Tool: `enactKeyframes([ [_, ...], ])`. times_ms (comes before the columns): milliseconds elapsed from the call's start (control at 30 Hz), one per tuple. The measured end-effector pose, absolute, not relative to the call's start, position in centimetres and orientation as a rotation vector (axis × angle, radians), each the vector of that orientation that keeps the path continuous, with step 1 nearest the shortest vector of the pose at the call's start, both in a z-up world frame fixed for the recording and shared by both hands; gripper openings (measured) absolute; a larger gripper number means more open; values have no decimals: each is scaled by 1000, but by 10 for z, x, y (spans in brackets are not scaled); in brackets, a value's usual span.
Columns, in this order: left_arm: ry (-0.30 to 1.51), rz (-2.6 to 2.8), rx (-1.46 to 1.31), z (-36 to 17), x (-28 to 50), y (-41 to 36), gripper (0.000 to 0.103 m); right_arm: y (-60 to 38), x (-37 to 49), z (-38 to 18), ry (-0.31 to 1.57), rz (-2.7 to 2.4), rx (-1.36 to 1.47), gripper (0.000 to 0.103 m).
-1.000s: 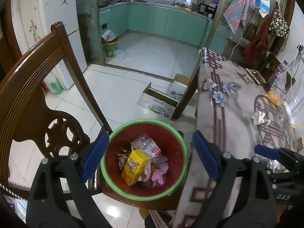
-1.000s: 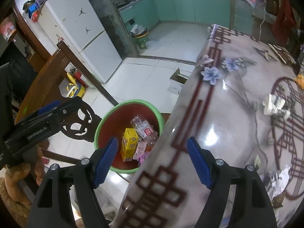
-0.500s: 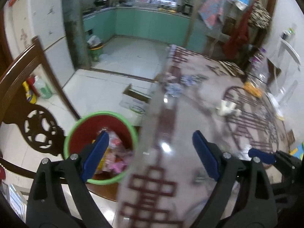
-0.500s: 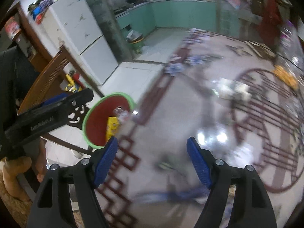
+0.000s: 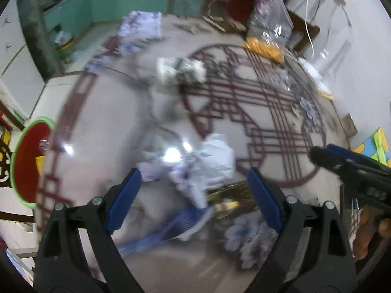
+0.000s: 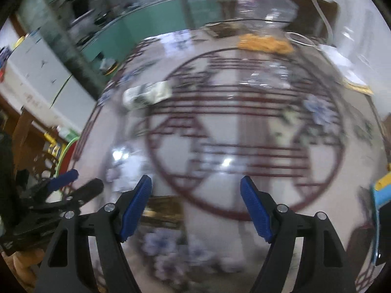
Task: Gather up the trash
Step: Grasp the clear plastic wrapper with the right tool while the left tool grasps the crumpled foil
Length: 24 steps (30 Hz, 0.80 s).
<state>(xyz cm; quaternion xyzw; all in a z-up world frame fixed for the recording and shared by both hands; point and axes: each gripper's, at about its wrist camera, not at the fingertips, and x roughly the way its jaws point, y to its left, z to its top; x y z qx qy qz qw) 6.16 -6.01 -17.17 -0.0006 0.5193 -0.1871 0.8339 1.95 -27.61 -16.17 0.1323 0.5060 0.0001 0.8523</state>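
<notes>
Both views are blurred by motion. My left gripper (image 5: 194, 196) is open and empty above the patterned table, over a crumpled white wrapper (image 5: 212, 161), a blue wrapper (image 5: 180, 222) and a gold packet (image 5: 229, 197). Another crumpled white piece (image 5: 180, 72) lies farther back; it also shows in the right wrist view (image 6: 146, 92). My right gripper (image 6: 195, 207) is open and empty over the table's round red pattern; the gold packet (image 6: 163, 210) lies by its left finger. The red bin with a green rim (image 5: 27, 163) sits at the table's left edge.
An orange snack bag (image 5: 265, 48) and clear plastic bag (image 5: 271, 24) lie at the table's far side. A carved wooden chair (image 6: 39, 161) stands left of the table. A white fridge (image 6: 31, 78) and green kitchen cabinets (image 6: 146, 22) are beyond.
Both grippers have swung right from over the bin to over the table top. The trash on the table has come into view between the left fingers. Both stayed open.
</notes>
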Motion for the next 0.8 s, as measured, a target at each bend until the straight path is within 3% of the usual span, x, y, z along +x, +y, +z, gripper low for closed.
enactKeyframes([
  [67,1141,-397,-4,-184,73,-73,87,-298,13,-161,1055,-29,294,73],
  [133,1186,-381,6,-201,81,-84,79,-316,12,-162,1050,-54,304,73],
  [200,1239,-376,3,-218,86,-92,64,-333,17,-163,1044,-80,306,73],
  [233,1258,-379,-1,-223,88,-93,49,-341,24,-164,1042,-95,309,73],
  [300,1259,-394,3,-225,88,-94,45,-358,35,-162,1033,-118,328,73],
  [500,1220,-369,16,-211,93,-95,43,-411,105,-168,967,-163,350,75],
  [800,1231,-304,-38,-199,111,-84,44,-452,204,-227,1059,-193,455,77],
])
